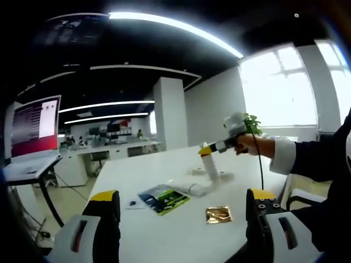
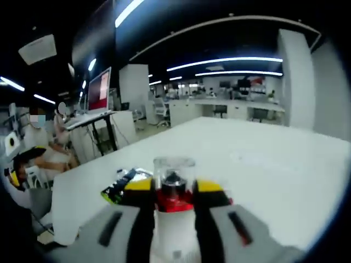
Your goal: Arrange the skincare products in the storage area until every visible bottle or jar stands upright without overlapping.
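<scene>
Pinching an upright bottle [image 2: 173, 189], right tongs [image 2: 174, 193] hover mid-table [image 2: 263, 164]; left tongs [image 1: 184, 205] spread.

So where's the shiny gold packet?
In the left gripper view the gold packet lies flat on the white table, right of the green packet and nearer than the bottle that the right tongs hold.

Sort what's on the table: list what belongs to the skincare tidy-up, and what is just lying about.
Job:
- white bottle with clear cap, held upright in the right tool
- white tube lying flat

Lying about:
- green-and-blue packet
- gold sachet
- monitor on a side stand
- plant
</scene>
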{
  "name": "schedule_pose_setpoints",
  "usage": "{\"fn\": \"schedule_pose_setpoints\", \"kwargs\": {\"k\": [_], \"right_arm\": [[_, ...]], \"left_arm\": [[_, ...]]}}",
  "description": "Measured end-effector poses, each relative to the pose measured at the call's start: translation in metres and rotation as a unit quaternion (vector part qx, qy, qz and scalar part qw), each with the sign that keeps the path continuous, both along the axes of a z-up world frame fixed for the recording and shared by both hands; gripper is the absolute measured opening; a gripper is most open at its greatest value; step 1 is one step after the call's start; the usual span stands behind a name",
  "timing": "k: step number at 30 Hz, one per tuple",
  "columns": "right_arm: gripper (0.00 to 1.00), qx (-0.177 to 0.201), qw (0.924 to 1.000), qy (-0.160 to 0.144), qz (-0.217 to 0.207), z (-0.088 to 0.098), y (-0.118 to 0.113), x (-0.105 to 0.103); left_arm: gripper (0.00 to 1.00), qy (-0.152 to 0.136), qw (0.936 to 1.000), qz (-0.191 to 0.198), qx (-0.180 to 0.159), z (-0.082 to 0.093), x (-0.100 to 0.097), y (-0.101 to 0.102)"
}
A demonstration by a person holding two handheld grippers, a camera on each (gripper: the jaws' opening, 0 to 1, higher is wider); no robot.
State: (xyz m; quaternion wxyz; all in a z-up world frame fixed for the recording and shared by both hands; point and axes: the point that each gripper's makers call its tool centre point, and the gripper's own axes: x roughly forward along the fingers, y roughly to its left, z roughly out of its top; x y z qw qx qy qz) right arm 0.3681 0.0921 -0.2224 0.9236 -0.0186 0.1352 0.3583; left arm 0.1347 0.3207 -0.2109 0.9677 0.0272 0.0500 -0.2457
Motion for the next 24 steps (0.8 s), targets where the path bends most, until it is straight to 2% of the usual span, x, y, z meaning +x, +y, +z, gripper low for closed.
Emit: {"fn": "schedule_pose_setpoints", "kwargs": {"k": [7, 13, 16, 20, 24], "right_arm": [[0.24, 0.029, 0.9995, -0.003, -0.009, 0.003, -0.008, 0.0], [0.24, 0.06, 0.9982, -0.006, -0.007, 0.012, -0.013, -0.001], [0.24, 0.061, 0.998, -0.013, -0.006, 0.017, -0.016, -0.003], [0.24, 0.037, 0.999, -0.025, -0.006, 0.025, -0.02, -0.006], [0.24, 0.039, 0.9987, -0.03, -0.012, 0.032, -0.03, -0.006]], "left_arm": [[0.97, 0.0, 1.0, -0.001, 0.001, 0.0, -0.001, -0.001], [0.97, 0.005, 1.0, 0.003, -0.001, -0.003, 0.001, 0.0], [0.97, 0.005, 1.0, 0.001, 0.003, -0.002, 0.0, -0.002], [0.97, 0.001, 1.0, -0.002, 0.002, 0.0, -0.002, -0.004], [0.97, 0.002, 1.0, -0.002, 0.001, 0.0, -0.002, -0.003]]}}
